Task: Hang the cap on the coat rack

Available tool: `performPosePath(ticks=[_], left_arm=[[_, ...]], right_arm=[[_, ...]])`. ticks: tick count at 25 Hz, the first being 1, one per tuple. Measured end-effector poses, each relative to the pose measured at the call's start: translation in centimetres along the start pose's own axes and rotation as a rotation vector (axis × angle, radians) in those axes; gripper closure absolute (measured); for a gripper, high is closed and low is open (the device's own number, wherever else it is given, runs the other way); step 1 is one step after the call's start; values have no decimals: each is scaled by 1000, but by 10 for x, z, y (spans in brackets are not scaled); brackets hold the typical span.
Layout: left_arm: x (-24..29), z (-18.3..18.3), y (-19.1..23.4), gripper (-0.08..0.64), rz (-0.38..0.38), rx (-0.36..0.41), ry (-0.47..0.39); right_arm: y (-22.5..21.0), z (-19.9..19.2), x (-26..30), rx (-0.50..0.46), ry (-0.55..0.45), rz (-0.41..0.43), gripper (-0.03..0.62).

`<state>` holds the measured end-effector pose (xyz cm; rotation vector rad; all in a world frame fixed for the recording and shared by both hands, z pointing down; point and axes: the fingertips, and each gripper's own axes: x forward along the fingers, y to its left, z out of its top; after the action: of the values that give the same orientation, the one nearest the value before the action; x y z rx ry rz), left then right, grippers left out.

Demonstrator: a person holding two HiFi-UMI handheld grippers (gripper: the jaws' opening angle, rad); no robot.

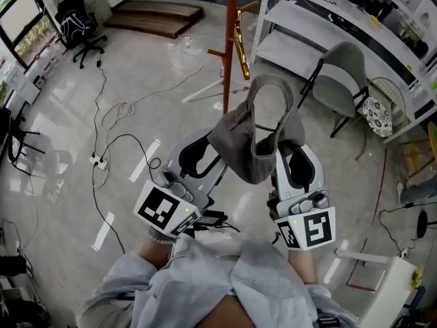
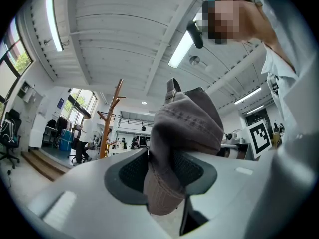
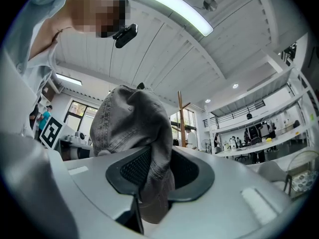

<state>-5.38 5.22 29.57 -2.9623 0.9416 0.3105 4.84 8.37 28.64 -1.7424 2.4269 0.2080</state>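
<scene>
Head view: left gripper (image 1: 196, 154) and right gripper (image 1: 298, 162) are both clamping the cap (image 1: 254, 142) by its edge, just before the coat rack (image 1: 231, 39); it is looking soft, light and droopy.

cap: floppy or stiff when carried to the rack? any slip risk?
Likely floppy: the cap sags and folds between the left gripper and right gripper. Probably light, since two pinches of thin cloth carry it. Slip looks unlikely: the fabric is matte and bunched in both grips.
</scene>
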Motion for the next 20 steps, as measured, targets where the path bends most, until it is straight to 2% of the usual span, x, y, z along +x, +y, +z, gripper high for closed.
performPosePath(ticks=[11,20], left_arm=[[-1,-4,-35,407,16,6,3],[-1,-11,-47,407,14,23,23]], right_arm=[[-9,4,-32,-23,-4,7,468],[-16,-4,-44,9,4,2,468]])
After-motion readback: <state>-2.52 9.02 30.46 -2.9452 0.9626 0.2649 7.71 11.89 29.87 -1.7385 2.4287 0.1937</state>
